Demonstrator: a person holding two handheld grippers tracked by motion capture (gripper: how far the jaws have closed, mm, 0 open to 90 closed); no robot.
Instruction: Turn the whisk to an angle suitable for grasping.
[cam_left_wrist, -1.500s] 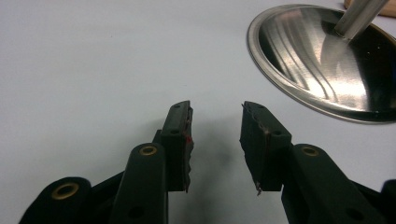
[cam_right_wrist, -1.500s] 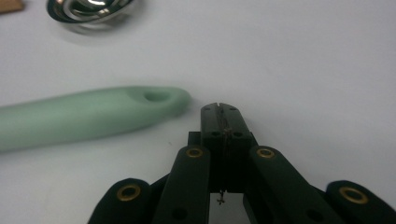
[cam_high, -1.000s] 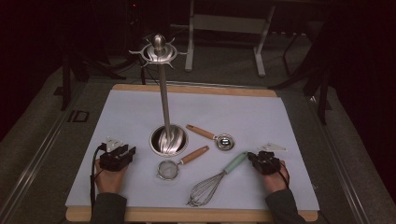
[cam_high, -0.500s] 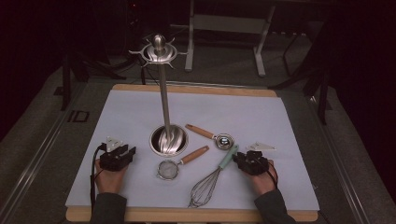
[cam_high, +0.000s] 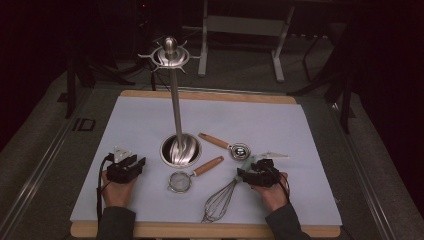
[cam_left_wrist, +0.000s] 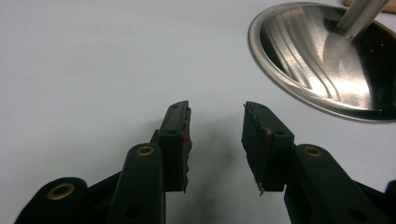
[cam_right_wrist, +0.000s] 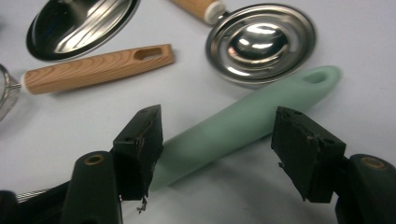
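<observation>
The whisk (cam_high: 220, 200) lies flat on the worktop (cam_high: 300, 130), just in front of the tall metal stand (cam_high: 176, 110). Its green handle (cam_right_wrist: 243, 126) sits between the jaws of the right claw (cam_right_wrist: 219, 140), which have just been opening wide and do not press it, likely getting ready to grab. The left claw (cam_left_wrist: 215, 135) is open and holds nothing. The little strainer (cam_high: 180, 181) by the stand looks empty.

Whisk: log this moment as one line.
right gripper: jaws just opened, straddling whisk handle, no grip | left gripper: open, empty, beside stand base | whisk: flat on table
</observation>
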